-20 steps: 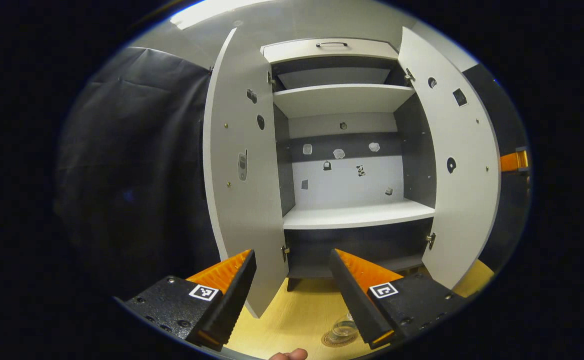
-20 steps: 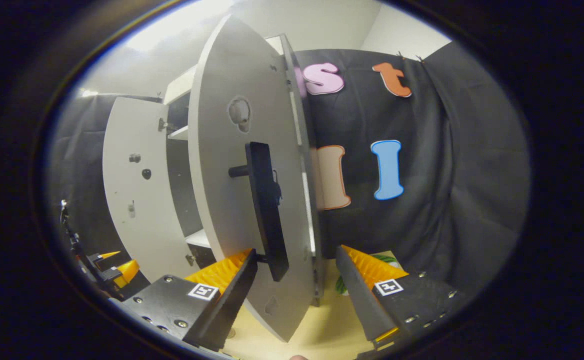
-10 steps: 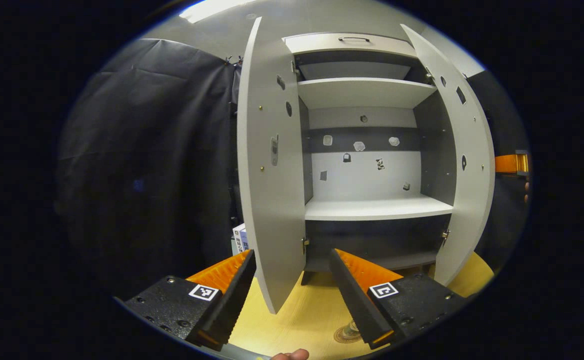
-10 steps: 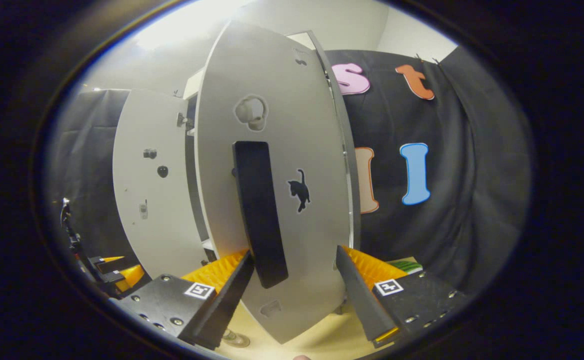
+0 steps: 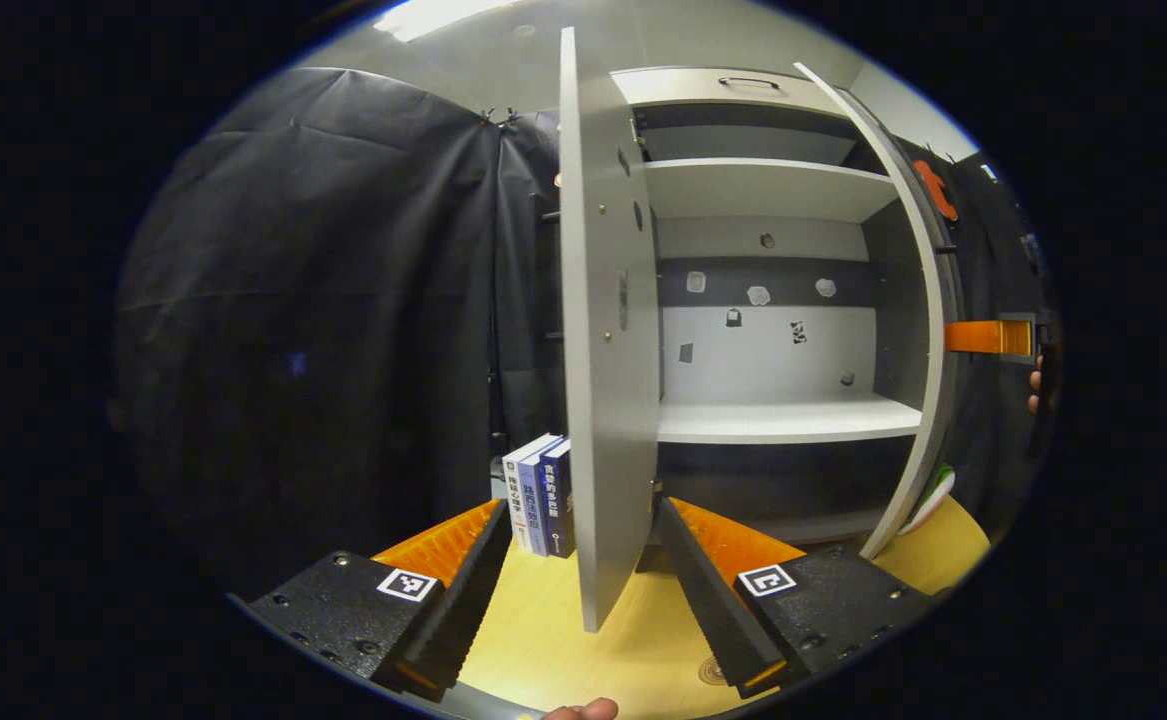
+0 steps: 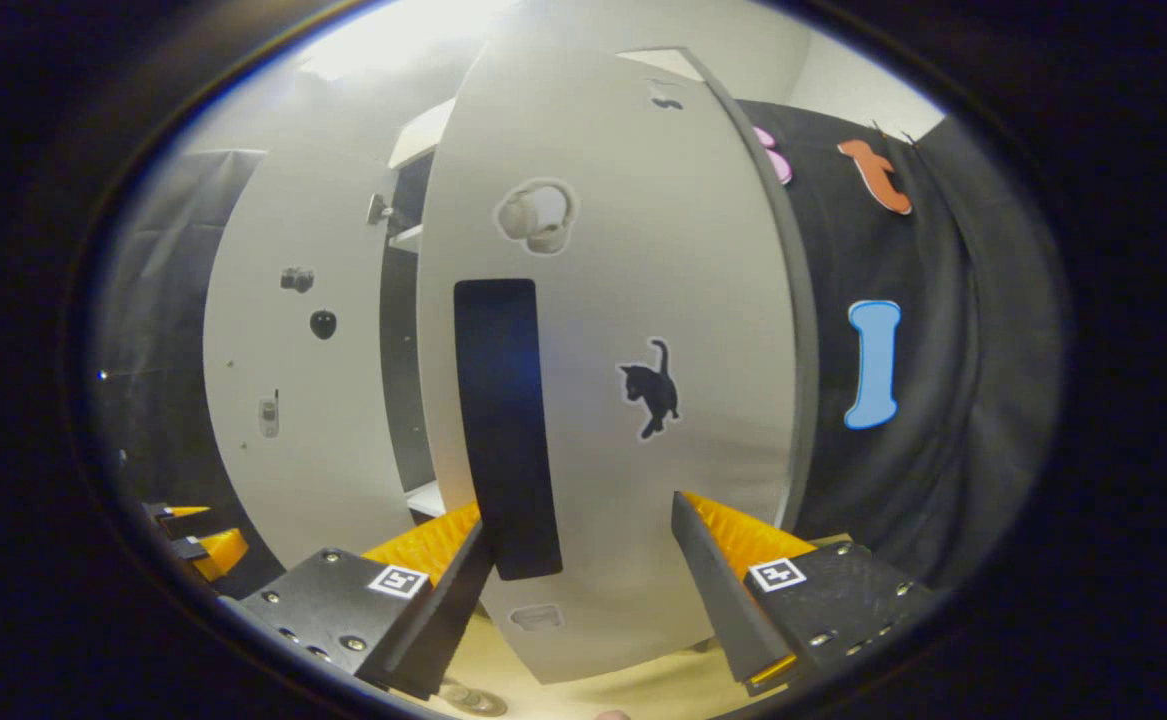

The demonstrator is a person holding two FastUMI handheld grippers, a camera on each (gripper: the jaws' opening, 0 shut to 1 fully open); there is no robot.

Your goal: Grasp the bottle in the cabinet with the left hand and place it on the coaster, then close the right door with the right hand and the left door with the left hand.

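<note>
1. Grey right door, part-closed: right gripper spread, empty, behind its black handle to push.
2. Left gripper spread, straddling left door edge.
3. Coaster at 6 o'clock on tabletop; bottle hidden.

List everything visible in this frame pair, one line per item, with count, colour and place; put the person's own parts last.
Cabinet: one, pale grey with dark interior panels, on the wooden tabletop.
Left door: one, pale grey, open, seen nearly edge-on.
Right door: one, pale grey, partly swung in, with a cat sticker.
Handle: one, black, vertical on the right door.
Books: three, white and blue, upright beside the cabinet.
Coaster: one, brown, partly visible on the tabletop.
Left gripper: jaws open.
Right gripper: jaws open, near the handle.
Fingertip: one, bottom edge.
</note>
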